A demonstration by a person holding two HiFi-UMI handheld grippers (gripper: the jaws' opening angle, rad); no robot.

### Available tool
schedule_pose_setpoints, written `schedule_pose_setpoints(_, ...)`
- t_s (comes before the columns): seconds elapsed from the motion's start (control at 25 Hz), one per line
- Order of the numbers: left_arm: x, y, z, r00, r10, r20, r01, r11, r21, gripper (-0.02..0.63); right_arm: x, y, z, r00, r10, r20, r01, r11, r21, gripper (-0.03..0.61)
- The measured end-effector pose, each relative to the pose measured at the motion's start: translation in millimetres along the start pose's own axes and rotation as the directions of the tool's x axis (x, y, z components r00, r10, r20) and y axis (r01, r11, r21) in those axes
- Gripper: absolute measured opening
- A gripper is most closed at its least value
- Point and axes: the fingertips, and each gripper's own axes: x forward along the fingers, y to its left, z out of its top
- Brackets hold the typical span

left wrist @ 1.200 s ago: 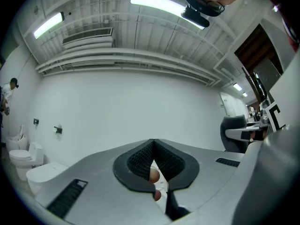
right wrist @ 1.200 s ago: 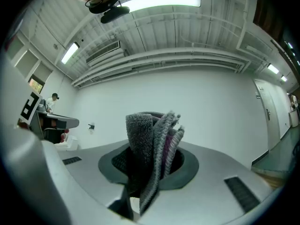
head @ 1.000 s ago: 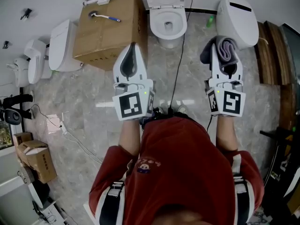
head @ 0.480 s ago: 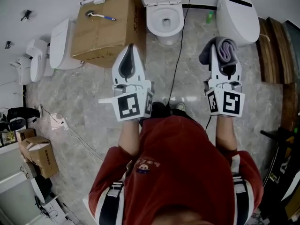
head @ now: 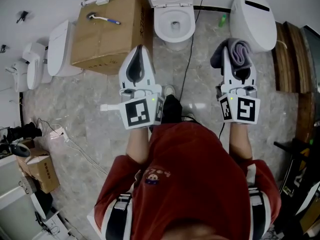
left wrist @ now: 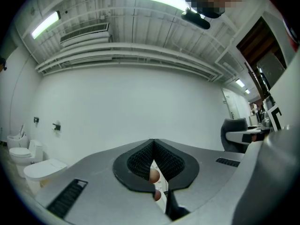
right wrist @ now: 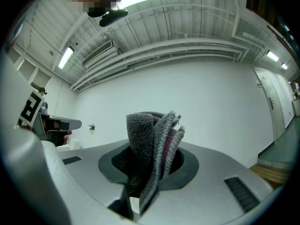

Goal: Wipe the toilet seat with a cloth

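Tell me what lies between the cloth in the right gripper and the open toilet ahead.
The head view shows a black cable running along the marble floor between the cloth and the open toilet; nothing else.

Head view looks steeply down onto the floor (head: pixel 80 104). Both gripper views, close behind their jaws, face the same white wall (left wrist: pixel 131 111).

Cloth held, seat bare
Your grey folded cloth (head: pixel 241 51) stands pinched in your right gripper (head: pixel 232 55); the white toilet seat (head: pixel 161 28) lies down at the floor's far edge.
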Motion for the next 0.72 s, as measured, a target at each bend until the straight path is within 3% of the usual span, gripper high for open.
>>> schedule_pose_setpoints(0.72,181.4,130.9,-37.8,0.999,-0.049,0.01,0.049,0.998,-0.034,0.012,213.6,51.0,-23.4,0.999,-0.029,-0.041,0.026,0.997,-0.067,0.098)
